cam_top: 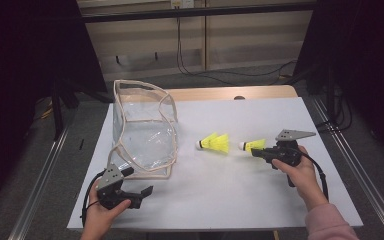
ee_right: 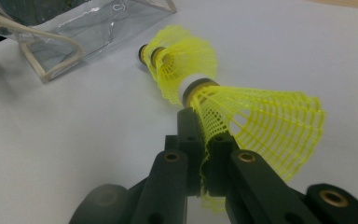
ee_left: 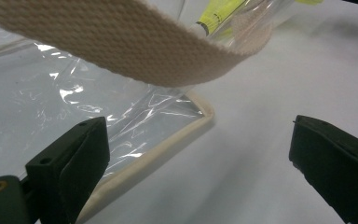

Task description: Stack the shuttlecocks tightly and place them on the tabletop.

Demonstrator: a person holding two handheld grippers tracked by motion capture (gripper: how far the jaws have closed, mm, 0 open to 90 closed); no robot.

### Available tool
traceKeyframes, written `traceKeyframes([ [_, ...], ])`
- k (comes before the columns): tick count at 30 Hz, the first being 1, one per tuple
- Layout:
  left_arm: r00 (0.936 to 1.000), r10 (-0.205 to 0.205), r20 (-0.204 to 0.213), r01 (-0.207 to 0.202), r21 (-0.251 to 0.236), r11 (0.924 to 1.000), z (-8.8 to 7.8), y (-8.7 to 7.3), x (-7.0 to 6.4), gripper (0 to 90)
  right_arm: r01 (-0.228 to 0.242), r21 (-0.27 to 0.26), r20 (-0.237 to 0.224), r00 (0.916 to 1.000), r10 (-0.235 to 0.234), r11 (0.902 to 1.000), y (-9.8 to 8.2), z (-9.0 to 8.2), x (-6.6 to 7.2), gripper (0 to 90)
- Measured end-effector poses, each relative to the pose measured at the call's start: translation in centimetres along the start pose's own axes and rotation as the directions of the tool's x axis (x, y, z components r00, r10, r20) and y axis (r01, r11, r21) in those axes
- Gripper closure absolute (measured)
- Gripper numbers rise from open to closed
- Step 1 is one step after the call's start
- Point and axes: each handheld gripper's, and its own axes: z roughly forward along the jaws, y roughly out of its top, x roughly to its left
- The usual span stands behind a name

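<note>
A white sheet (cam_top: 260, 200) covered the wooden table (cam_top: 220, 93). Behind it, black cables (cam_top: 215, 75) trailed across the grey floor (cam_top: 350, 170), metal rails (cam_top: 40, 190) ran along both sides, and dark curtains (cam_top: 25, 55) hung there.

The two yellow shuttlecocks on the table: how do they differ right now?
The nearer shuttlecock is pinched by its mesh skirt in the right gripper, while the farther shuttlecock lies free on the white table, untouched. In the high view, the held one sits right at that gripper, and the free one lies closer to the clear bag. Both have yellow netted skirts and white caps, caps pointing toward the bag.
</note>
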Motion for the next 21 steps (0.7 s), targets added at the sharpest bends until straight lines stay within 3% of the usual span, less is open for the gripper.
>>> traceKeyframes([
  [21, 1.0000, 0.008, 0.006, -0.008, 0.006, 1.0000, -0.1, 0.0, 0.1, 5.0, 0.022, 0.011, 0.010, 0.9997, -0.022, 0.9997, 1.0, 1.1, 0.5, 88.1],
])
